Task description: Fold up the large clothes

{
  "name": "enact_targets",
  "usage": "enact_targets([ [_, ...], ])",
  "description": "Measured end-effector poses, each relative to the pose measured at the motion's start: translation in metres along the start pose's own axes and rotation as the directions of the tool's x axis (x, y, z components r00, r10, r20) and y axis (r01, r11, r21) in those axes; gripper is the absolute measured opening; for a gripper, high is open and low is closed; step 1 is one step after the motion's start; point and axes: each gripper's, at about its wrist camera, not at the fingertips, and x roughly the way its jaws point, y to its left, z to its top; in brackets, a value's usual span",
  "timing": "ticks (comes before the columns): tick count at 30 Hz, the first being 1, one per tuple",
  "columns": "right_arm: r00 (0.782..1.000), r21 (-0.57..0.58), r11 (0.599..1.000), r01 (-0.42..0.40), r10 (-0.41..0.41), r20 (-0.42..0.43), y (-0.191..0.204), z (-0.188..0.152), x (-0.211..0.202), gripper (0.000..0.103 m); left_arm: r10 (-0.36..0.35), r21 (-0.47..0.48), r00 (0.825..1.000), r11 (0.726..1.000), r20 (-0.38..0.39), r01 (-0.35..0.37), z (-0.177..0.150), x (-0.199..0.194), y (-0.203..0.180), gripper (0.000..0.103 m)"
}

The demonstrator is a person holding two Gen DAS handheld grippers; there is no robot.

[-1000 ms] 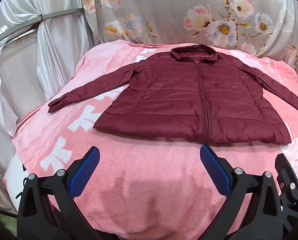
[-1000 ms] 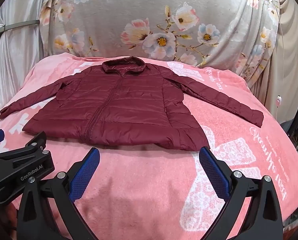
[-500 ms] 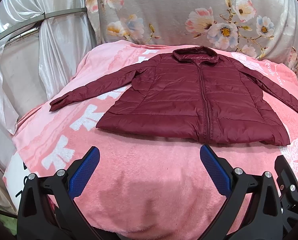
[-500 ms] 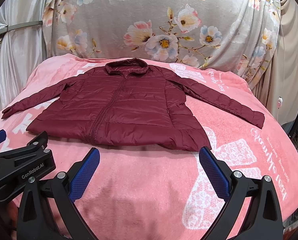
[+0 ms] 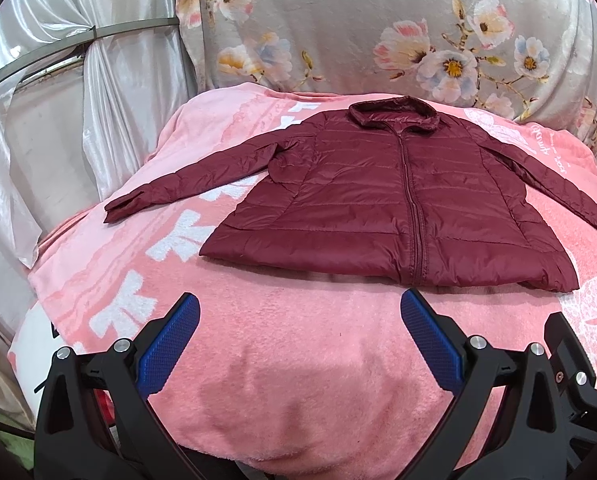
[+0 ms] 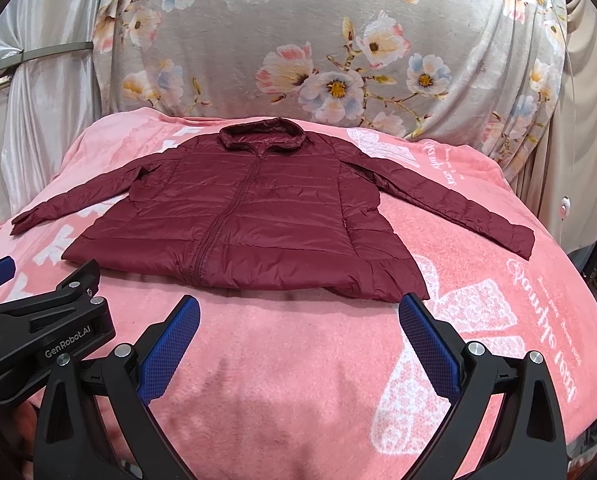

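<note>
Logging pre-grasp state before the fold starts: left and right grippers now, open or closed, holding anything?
Left gripper: jaws open, holding nothing, short of the jacket hem.
Right gripper: jaws open, holding nothing, also short of the hem.

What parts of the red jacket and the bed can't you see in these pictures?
- Jacket: in the left wrist view its right sleeve end runs off the picture's right edge.
- Jacket's back and lining: hidden in both views, since it lies front up and zipped.
- Pink blanket: near edge hidden behind the right hand-held gripper and the left hand-held gripper.
- White writing on the blanket: too warped to read.
</note>
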Motion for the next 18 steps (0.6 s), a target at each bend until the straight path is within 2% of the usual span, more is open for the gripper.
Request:
enact_targets([
  [18,1.0,-0.008,1.0,-0.016,0.016,0.003,0.0045,0.0005,-0.0016,0.098,0.007,-0.005,1.0,1.0,0.001,-0.007,-0.0015,-0.003,0.007,0.098],
])
